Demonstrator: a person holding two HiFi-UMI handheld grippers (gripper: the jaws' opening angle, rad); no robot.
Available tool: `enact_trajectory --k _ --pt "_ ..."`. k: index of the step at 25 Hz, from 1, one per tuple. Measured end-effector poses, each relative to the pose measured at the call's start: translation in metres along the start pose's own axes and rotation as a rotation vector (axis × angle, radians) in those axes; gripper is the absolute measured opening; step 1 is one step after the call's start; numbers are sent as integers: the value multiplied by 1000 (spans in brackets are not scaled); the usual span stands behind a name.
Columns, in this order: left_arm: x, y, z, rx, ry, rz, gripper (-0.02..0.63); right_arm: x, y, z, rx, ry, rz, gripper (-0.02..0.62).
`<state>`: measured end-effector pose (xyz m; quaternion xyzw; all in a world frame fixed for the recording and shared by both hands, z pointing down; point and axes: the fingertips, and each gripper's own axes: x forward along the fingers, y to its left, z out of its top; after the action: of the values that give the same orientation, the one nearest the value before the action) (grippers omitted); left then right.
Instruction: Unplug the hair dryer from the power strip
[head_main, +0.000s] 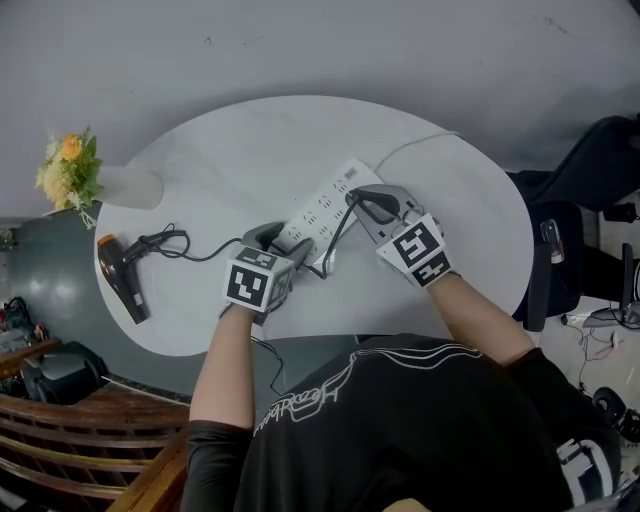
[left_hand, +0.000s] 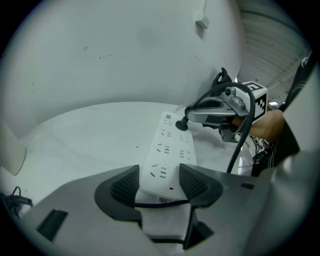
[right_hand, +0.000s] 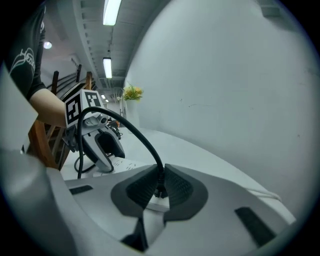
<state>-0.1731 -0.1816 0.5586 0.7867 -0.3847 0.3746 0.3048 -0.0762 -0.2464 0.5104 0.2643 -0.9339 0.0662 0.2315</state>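
Fingers of the left gripper (left_hand: 160, 182) clamped the power strip (left_hand: 167, 150); those of the right gripper (right_hand: 160, 186) pinched the hair dryer's plug (left_hand: 183, 123) at its far end. A straight, steady pull seemed best.

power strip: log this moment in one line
left gripper: shut on power strip | right gripper: shut on plug | hair dryer: on table

An office-like room: ceiling strip lights (right_hand: 111, 11), a round white table (head_main: 220, 160), a black chair (head_main: 562, 228).
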Motion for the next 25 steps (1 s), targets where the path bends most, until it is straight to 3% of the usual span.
enact_trajectory --k 3,16,25 --pt "0 0 1 4 2 1 247 3 3 2 -42 21 -25 26" --pt "2 1 2 -2 -4 1 249 -7 -3 -5 9 -40 5 26" --pt "5 -3 3 6 29 -22 249 4 -12 0 54 -24 -31 26"
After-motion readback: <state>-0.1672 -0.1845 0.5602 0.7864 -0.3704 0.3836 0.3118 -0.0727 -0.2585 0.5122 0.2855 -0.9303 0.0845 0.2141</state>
